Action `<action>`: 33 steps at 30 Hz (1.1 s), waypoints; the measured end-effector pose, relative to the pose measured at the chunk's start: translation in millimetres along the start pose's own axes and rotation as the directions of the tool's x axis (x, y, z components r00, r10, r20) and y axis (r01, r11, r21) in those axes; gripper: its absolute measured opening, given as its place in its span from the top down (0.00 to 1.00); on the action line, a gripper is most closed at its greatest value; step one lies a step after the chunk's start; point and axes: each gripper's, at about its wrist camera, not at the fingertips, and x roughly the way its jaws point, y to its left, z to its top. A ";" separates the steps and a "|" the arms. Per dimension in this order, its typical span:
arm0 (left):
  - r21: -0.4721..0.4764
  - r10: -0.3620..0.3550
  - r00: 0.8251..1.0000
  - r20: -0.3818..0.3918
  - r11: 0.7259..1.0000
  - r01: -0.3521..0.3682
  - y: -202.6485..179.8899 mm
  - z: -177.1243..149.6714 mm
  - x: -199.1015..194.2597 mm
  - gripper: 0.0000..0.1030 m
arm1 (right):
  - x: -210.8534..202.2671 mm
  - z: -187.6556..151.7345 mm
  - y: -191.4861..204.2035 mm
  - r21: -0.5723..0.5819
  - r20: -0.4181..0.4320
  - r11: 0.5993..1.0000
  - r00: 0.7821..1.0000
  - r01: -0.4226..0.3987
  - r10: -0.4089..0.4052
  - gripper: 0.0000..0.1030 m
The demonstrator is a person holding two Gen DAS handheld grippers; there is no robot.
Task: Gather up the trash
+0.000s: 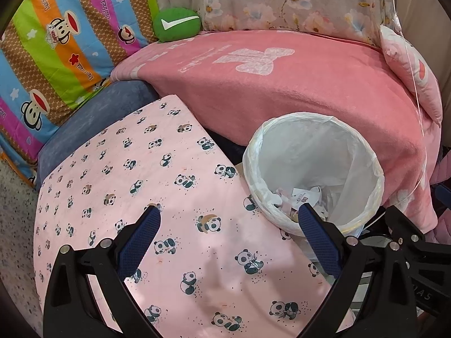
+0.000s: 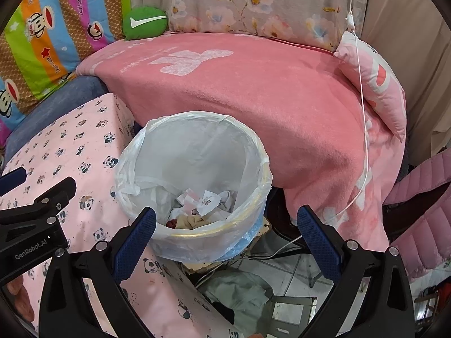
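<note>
A round bin (image 1: pixel 363 152) (image 2: pixel 141 197) lined with a white plastic bag stands beside a table covered in pink panda cloth (image 1: pixel 141 169) (image 2: pixel 70 146). Crumpled paper and wrappers (image 1: pixel 298 197) (image 2: pixel 203 202) lie at the bin's bottom. My left gripper (image 1: pixel 229 215) hangs open above the panda cloth, its right finger over the bin's near rim, nothing between its fingers. My right gripper (image 2: pixel 225 217) is open and empty just above the bin's near rim. The left gripper's body (image 2: pixel 33 219) shows at the left of the right wrist view.
Behind the bin a pink blanket (image 1: pixel 282 90) (image 2: pixel 253 98) covers a sofa with a green cushion (image 1: pixel 177 24), a striped cartoon quilt (image 1: pixel 56 50) and a pink pillow (image 2: pixel 375 84). Cables and cloth (image 2: pixel 239 290) lie on the floor below. A thin white cord (image 2: pixel 363 107) hangs at right.
</note>
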 end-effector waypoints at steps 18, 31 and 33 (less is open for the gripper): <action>-0.003 0.010 1.000 0.009 1.000 -0.009 -0.7 -1.4 -0.4 0.09 | 4.5 -4.3 -0.6 0.001 -0.010 1.000 1.000 0.000 0.000 0.04; -0.001 0.017 1.000 0.019 1.000 -0.017 1.4 -2.8 -2.5 0.09 | 5.1 -6.1 -0.9 0.002 -0.012 1.000 1.000 0.000 0.001 0.04; 0.000 0.017 1.000 0.021 1.000 -0.017 1.6 -2.6 -2.6 0.09 | 5.0 -6.1 -0.8 0.000 -0.011 1.000 1.000 0.000 0.000 0.04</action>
